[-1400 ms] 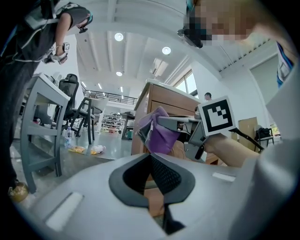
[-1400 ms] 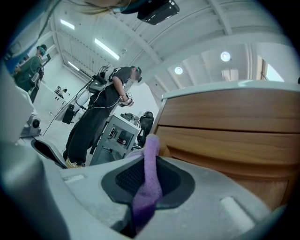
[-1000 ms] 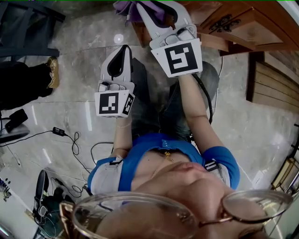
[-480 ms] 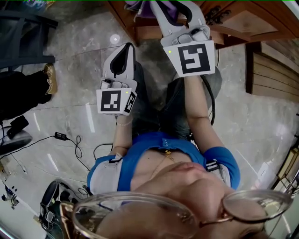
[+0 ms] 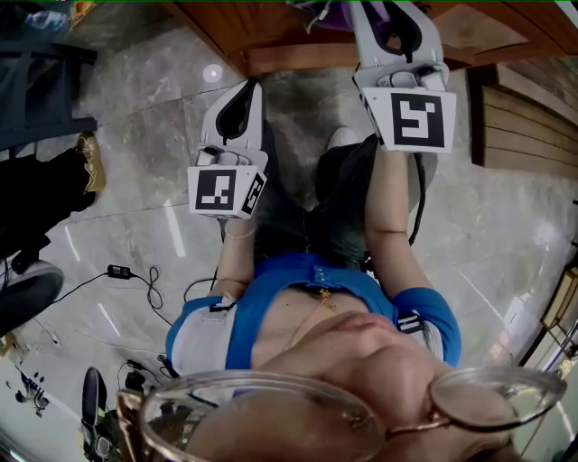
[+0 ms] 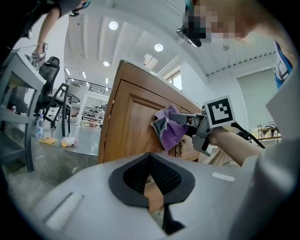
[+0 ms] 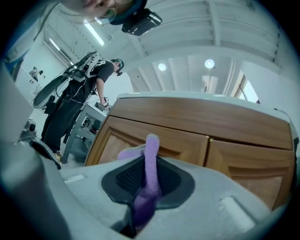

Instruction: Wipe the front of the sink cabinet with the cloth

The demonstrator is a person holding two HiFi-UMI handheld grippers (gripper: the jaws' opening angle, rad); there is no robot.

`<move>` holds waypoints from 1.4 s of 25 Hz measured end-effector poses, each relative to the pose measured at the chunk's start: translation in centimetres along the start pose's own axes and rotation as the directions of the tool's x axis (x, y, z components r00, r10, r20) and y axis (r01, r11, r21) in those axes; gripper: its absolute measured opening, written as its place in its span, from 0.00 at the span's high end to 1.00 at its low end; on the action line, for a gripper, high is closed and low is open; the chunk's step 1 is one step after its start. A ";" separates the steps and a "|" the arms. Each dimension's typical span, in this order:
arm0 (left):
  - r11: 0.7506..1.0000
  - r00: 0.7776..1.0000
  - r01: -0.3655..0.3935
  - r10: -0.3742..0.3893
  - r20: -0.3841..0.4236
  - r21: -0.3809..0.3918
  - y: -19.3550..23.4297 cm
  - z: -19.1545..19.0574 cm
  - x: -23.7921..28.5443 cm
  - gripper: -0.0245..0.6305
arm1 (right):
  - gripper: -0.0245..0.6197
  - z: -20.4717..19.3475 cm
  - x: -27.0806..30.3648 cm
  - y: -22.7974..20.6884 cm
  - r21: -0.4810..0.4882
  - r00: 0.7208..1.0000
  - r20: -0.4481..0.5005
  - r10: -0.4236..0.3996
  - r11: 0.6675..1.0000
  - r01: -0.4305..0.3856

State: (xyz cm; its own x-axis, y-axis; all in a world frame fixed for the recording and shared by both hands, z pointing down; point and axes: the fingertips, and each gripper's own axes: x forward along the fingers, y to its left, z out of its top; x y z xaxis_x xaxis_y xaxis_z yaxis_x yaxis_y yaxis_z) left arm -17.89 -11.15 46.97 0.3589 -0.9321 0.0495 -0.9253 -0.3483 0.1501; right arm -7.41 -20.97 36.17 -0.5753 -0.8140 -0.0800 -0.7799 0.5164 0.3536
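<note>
Left gripper [image 5: 247, 90]: at 11 o'clock in the head view, jaws clenched together with nothing held, over the marble floor [image 5: 144, 99] and apart from the cabinet. Right gripper [image 5: 390, 20]: at 1 o'clock, at the top edge, jaws clamped on the purple cloth [image 7: 147, 174]. A strip of it stands up between the pads. In the left gripper view the bunched cloth lies against the wooden sink cabinet front [image 6: 127, 133], at 1 o'clock, beside a door panel. A person in dark clothes [image 7: 77, 108] stands at 9 o'clock in the right gripper view.
</note>
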 end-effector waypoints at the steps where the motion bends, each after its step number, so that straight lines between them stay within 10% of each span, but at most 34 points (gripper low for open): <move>1: 1.000 1.000 0.007 -0.007 -0.002 -0.003 -0.2 -0.1 0.1 0.96 | 0.88 -0.3 -0.3 -0.7 -0.005 1.000 -0.006 -0.020 1.000 0.020; 35: 0.998 0.999 0.052 -0.053 -0.002 -0.037 -0.9 -1.0 0.5 0.96 | 0.88 -7.2 -0.8 0.5 0.016 0.989 -0.144 -0.024 1.000 0.026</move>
State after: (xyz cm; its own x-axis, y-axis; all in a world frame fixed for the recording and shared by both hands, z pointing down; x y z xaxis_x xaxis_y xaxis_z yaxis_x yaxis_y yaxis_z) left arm -16.79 -11.17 47.85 0.4072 -0.9123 0.0431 -0.9000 -0.3928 0.1890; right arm -5.58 -21.94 43.14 -0.5152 -0.8558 0.0467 -0.7987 0.4992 0.3360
